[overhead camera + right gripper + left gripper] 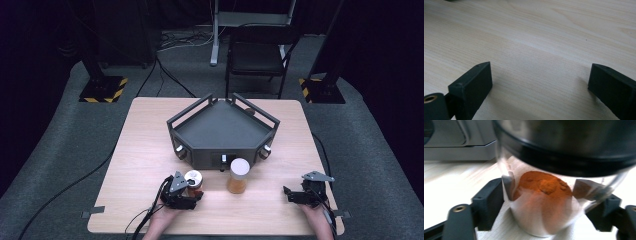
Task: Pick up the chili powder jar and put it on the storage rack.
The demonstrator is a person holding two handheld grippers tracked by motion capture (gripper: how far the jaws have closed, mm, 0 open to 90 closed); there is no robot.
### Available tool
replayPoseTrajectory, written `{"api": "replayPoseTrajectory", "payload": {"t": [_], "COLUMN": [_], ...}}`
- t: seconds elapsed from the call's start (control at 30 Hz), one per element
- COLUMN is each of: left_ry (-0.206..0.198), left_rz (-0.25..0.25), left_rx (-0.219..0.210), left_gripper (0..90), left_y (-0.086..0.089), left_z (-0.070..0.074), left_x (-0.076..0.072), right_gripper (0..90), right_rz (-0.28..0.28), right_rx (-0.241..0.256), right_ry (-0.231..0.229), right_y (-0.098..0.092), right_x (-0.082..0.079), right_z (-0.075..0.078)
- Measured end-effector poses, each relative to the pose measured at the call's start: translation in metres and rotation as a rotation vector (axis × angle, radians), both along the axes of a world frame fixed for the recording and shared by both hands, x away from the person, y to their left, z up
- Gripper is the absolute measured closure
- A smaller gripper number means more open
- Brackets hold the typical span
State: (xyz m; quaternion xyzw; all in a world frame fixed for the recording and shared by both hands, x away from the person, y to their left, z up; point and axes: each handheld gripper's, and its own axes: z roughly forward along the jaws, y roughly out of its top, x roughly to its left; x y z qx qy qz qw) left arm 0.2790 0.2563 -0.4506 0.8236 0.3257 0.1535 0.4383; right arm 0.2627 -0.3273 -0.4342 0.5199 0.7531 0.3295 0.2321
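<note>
My left gripper [192, 192] sits at the near left of the table [145, 150], its jaws spread to either side of a small glass jar [193, 181] of orange-brown powder. In the left gripper view the jar [544, 202] stands between the two black fingers [489, 202], close against them on both sides; I cannot tell for certain whether the pads press the glass or just flank it. The jar has clear walls and a dark band under its silvery cap, and the powder inside is heaped in a mound with a few small lumps on top. It stands upright on the pale wood.

My right gripper [295, 195] rests at the near right, well apart from the jars, with its jaws wide. In the right gripper view its fingers [471, 87] stand far apart over bare wood grain and hold nothing.

Just right of my jar, near the table's middle, a taller jar [238, 176] with a white lid holds orange powder too. Behind both stands a dark angular tray [222, 132] with railed sides.
</note>
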Motion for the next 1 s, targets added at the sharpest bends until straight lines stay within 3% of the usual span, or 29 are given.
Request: {"api": "replayPoseTrajectory", "payload": {"t": [0.1, 1.0], "left_ry": [-0.005, -0.001], "left_rz": [-0.002, -0.002], "left_rx": [0.005, 0.001], "left_gripper": [29.4, 29.5], "left_y": [-0.0010, -0.0005], "left_z": [0.0001, 0.0000], "left_x": [-0.0010, -0.0006], "right_gripper": [4.4, 4.3], "right_rz": [0.000, 0.000], "right_rx": [0.000, 0.000], "right_ry": [0.000, 0.000], "right_y": [0.0001, 0.0000], "right_x": [0.0000, 0.0000], "right_z": [0.0000, 0.0000]}}
